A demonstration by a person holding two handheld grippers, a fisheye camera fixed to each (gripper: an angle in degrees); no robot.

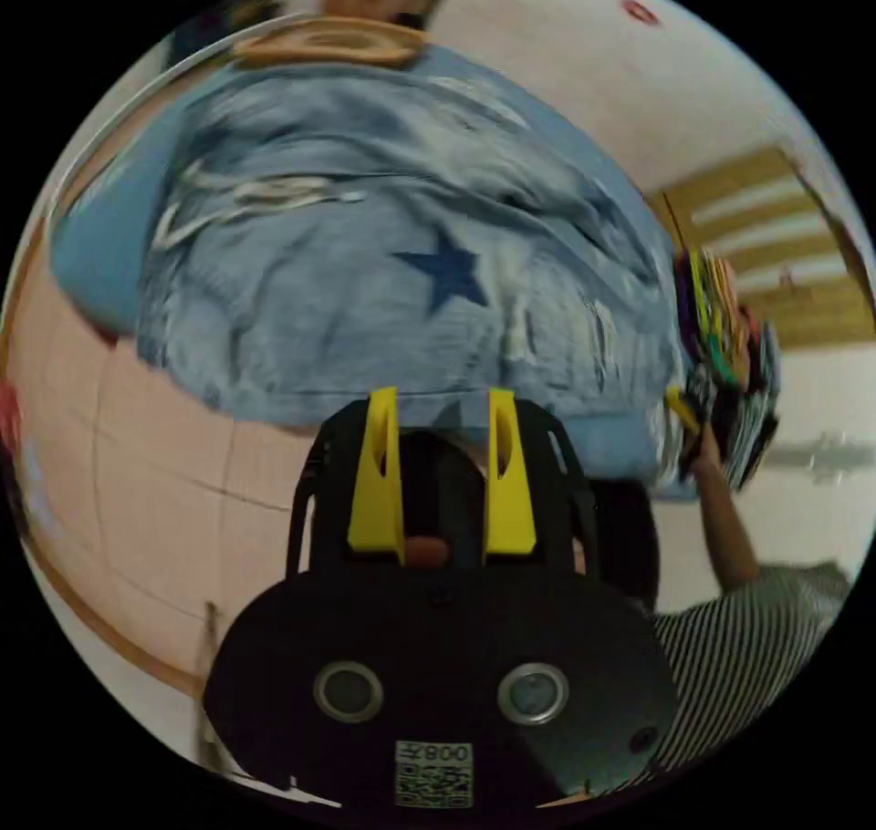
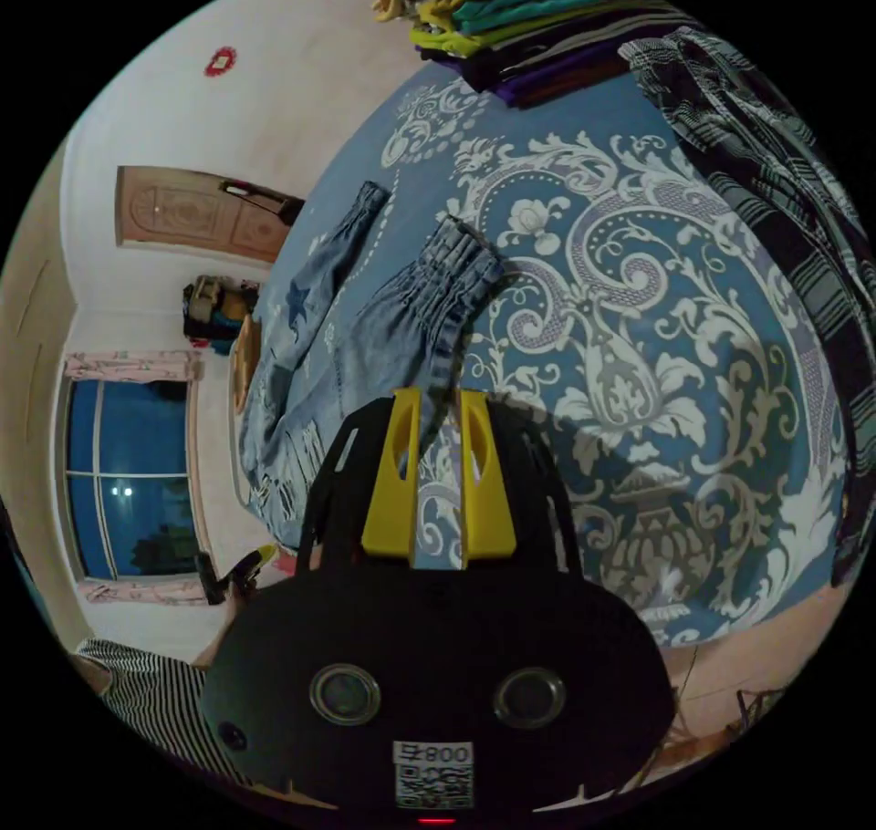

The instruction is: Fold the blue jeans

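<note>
The blue jeans lie spread flat on the bed, a dark star patch facing up. My left gripper is open, its yellow jaws at the near edge of the denim with nothing between them. In the right gripper view the jeans stretch away to the left, with gathered cuffs towards the middle of the bed. My right gripper is open with a narrow gap. Its tips sit at the dark edge of the jeans, and patterned sheet shows between the jaws. The left gripper shows again at the bed's far side.
The bed has a blue sheet with white ornaments. A stack of folded clothes and a dark checked garment lie on it. A person's arm in a striped sleeve reaches in. Pink tiled floor borders the bed.
</note>
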